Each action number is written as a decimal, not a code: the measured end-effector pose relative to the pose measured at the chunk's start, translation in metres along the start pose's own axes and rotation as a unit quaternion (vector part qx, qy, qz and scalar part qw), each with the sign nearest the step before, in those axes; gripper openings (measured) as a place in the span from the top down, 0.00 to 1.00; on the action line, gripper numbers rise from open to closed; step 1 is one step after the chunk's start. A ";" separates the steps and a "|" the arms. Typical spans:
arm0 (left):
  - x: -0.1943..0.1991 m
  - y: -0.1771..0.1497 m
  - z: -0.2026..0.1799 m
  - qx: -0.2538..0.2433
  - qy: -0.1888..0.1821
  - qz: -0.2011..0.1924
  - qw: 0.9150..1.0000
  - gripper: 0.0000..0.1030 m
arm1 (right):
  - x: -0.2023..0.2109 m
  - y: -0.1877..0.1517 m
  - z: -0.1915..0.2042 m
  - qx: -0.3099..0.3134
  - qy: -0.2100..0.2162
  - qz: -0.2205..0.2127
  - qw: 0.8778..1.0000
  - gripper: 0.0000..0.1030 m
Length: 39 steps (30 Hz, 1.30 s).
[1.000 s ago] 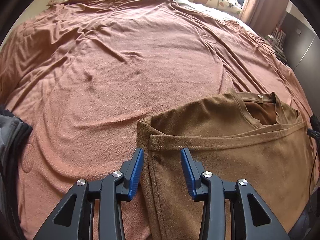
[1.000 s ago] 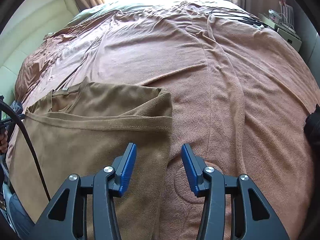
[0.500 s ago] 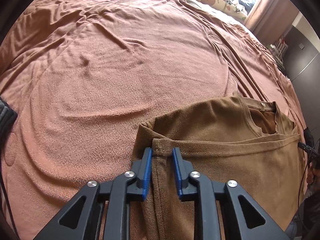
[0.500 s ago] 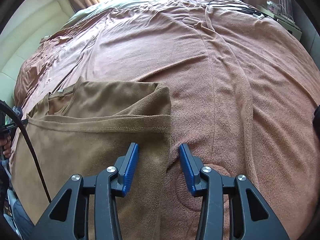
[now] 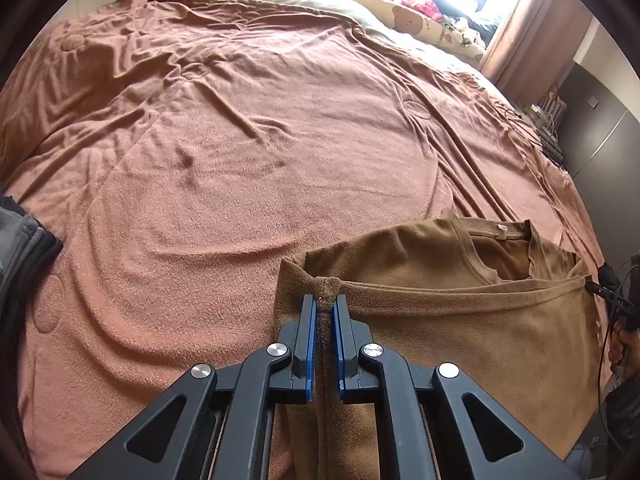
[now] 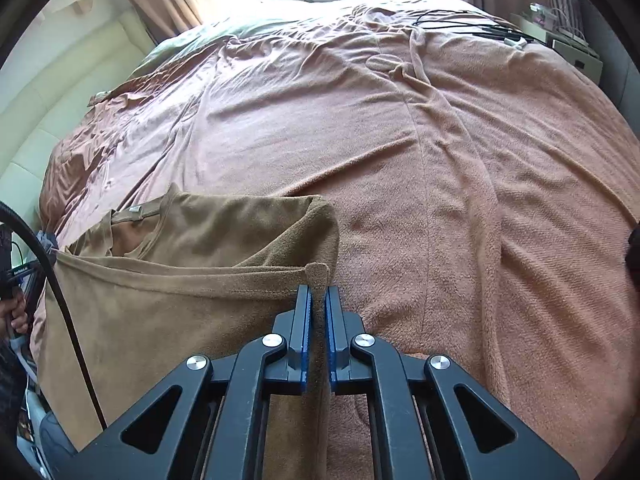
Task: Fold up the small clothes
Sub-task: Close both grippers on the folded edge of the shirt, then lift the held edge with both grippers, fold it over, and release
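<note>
A brown t-shirt [image 5: 460, 320] lies folded on the pink-brown bed cover, its neckline and label toward the far side. In the left wrist view my left gripper [image 5: 325, 300] is shut on the shirt's left corner, where the folded hem bunches up between the blue pads. In the right wrist view the same t-shirt [image 6: 180, 280] lies at the lower left, and my right gripper [image 6: 318, 294] is shut on its right corner, the hem's end pinched between the pads. Both corners look slightly raised off the cover.
The bed cover [image 5: 240, 152] spreads wide and wrinkled beyond the shirt. Dark grey folded clothes [image 5: 24, 240] sit at the left edge. Pillows [image 5: 420, 16] lie at the bed's far end. Cables [image 6: 472, 24] lie at the far right, and a black cable [image 6: 60, 300] hangs at left.
Both grippers went from open astride the shirt's edges to shut on its corners. The left one closed first and has lifted its corner a little.
</note>
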<state>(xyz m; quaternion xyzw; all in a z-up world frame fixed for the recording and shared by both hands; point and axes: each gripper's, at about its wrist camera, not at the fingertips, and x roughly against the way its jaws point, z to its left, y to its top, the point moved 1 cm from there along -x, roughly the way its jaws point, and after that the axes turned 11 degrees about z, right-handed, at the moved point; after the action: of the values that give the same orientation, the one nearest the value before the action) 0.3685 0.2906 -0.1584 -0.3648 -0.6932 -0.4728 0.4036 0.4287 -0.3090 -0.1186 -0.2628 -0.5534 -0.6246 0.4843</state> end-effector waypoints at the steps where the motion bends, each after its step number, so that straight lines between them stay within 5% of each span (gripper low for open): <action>1: 0.005 -0.001 -0.001 -0.003 0.001 -0.004 1.000 0.92 | 0.005 -0.002 0.002 0.003 -0.003 -0.005 1.000 0.97; 11: 0.037 -0.008 -0.008 -0.007 -0.002 -0.034 0.999 0.92 | 0.051 -0.022 0.016 0.014 -0.024 -0.041 0.999 0.97; 24: 0.080 0.016 -0.008 0.002 0.003 -0.096 0.995 0.93 | 0.097 -0.002 0.041 0.033 -0.039 -0.094 0.994 0.97; 30: 0.061 0.038 -0.001 0.013 0.011 -0.087 0.996 0.93 | 0.074 0.027 0.040 0.034 -0.047 -0.082 0.995 0.97; 39: -0.018 0.060 0.018 0.018 0.029 -0.010 0.999 0.93 | -0.011 0.066 0.030 0.029 -0.077 0.004 0.997 0.97</action>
<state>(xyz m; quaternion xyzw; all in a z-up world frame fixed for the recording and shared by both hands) 0.4250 0.3225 -0.1573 -0.3362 -0.6934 -0.4745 0.4255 0.4858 -0.2719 -0.0916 -0.2985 -0.6062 -0.5838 0.4501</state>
